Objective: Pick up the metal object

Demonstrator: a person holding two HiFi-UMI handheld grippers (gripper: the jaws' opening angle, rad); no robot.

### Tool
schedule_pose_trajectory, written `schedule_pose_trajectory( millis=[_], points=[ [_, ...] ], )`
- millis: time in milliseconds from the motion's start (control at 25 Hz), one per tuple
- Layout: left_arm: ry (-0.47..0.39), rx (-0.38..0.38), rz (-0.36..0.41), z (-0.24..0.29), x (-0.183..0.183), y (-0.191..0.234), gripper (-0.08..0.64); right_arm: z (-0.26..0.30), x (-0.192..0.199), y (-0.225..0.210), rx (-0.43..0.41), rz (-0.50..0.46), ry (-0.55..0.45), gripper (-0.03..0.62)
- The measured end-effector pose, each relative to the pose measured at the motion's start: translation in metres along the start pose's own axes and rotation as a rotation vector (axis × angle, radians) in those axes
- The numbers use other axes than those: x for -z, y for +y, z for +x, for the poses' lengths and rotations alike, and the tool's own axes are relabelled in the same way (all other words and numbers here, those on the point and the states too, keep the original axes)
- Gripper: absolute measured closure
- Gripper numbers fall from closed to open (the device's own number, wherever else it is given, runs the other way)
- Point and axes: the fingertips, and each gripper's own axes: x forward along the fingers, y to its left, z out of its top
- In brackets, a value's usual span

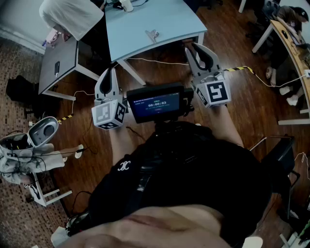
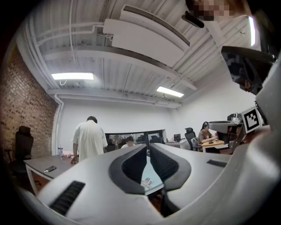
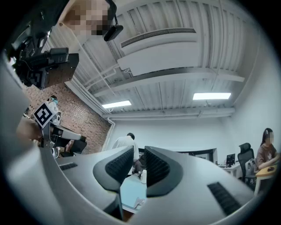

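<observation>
The metal object, a small shiny clamp-like piece, lies on the light blue table ahead of me. Both grippers hang over the wooden floor, short of the table and apart from the object. My left gripper points at the table's near left corner; its jaws stand nearly together with nothing between them. My right gripper is close to the table's near right edge, also empty. Through the slit of the left gripper the metal object shows on the table. It shows too below the right gripper, as the metal object.
A grey desk with a phone stands at the left, and a person in a white shirt leans over it. Cables run across the floor under the table. A white container stands at the table's far edge. More desks are at the right.
</observation>
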Motion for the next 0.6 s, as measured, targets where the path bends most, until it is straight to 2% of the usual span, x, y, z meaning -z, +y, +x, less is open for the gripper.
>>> schedule_pose_trajectory(
  millis=[480,600],
  points=[
    [0.004,0.023,-0.022,0.005,0.029,0.062,0.524,0.03,0.027,0.047,0.023,-0.017,0.027,0.515],
    [0.006,0.028,-0.022,0.011,0.04,0.066,0.523,0.036,0.035,0.047,0.03,-0.017,0.024,0.515]
  ],
)
